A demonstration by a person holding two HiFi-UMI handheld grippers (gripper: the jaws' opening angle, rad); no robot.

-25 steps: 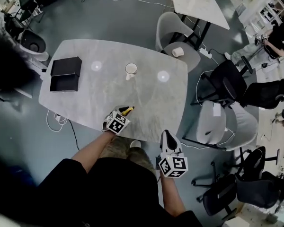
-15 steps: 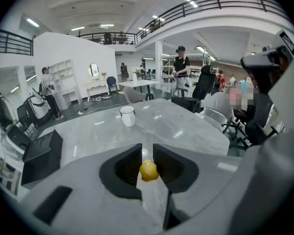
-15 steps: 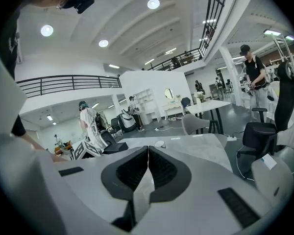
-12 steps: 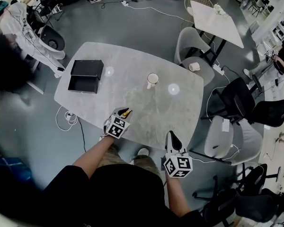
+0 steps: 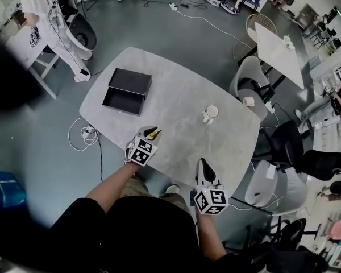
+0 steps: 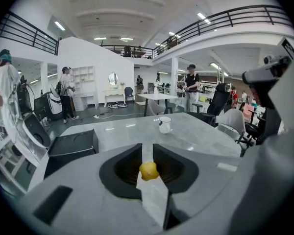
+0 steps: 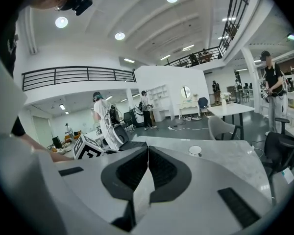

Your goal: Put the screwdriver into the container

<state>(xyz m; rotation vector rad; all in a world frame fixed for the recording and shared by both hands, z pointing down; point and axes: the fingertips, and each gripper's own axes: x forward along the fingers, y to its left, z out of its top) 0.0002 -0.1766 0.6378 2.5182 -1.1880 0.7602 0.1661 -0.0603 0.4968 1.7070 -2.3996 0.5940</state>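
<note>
**Yellow handle clamped, container now nearer your left gripper**

Over the last second you have carried both grippers along the near edge of the table [image 5: 176,95]. In the head view the black container [image 5: 129,82] has swung from the far left corner to a spot just up and left of your left gripper [image 5: 150,132]. The white mug [image 5: 210,114] has slid off to the right. That puts you most of the way through the carry, by my reading; what remains is the reach over the container and the release.

Your left gripper is clamped on the screwdriver [image 6: 148,171]. Its yellow end sits pinched between the two dark pads in the left gripper view, held above the table and not yet over the container. Your right gripper [image 5: 203,164] has its jaws pressed together on nothing and hangs at the table's near edge.

Count on this table: one screwdriver, one container lying open in two black halves, one mug. You have two grippers, one loaded and one free. The container looks empty from above, so nothing should block the drop.
</note>
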